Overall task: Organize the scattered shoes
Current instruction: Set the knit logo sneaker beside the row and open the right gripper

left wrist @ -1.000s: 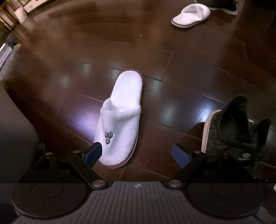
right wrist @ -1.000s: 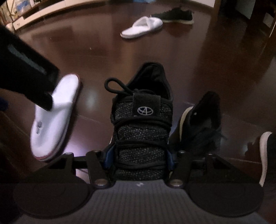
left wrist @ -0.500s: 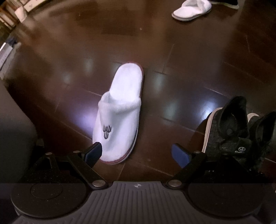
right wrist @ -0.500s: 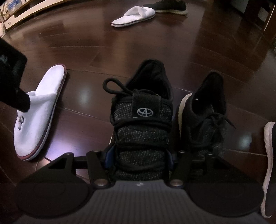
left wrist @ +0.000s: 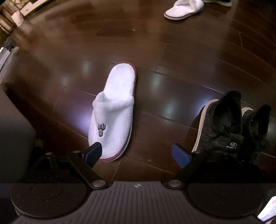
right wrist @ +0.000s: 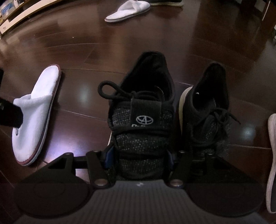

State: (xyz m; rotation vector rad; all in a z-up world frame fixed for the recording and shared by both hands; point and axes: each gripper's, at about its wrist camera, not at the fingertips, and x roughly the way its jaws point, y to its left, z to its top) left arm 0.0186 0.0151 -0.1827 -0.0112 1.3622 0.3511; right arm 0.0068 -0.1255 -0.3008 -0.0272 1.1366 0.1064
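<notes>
My right gripper (right wrist: 138,159) is shut on a black knit sneaker (right wrist: 143,118), clamping its toe end. Its twin sneaker (right wrist: 208,110) stands right beside it on the dark wood floor. Both also show at the right of the left wrist view as a pair of sneakers (left wrist: 227,127). A white slipper (left wrist: 114,110) lies toe toward me, just ahead of my left gripper (left wrist: 138,153), which is open with its left pad at the slipper's toe. The same slipper (right wrist: 34,117) appears left of the held sneaker. A second white slipper (left wrist: 183,8) lies far off.
Another black shoe (right wrist: 165,2) lies at the far top beside the distant white slipper (right wrist: 128,11). A light-soled shoe (right wrist: 272,163) shows at the right edge. A grey furniture block (left wrist: 12,134) stands at my left. Shelving (right wrist: 20,12) runs along the far left wall.
The right gripper has carried the black sneaker right and set it close beside its twin. The left gripper has drifted slightly, staying open near the slipper's toe.
</notes>
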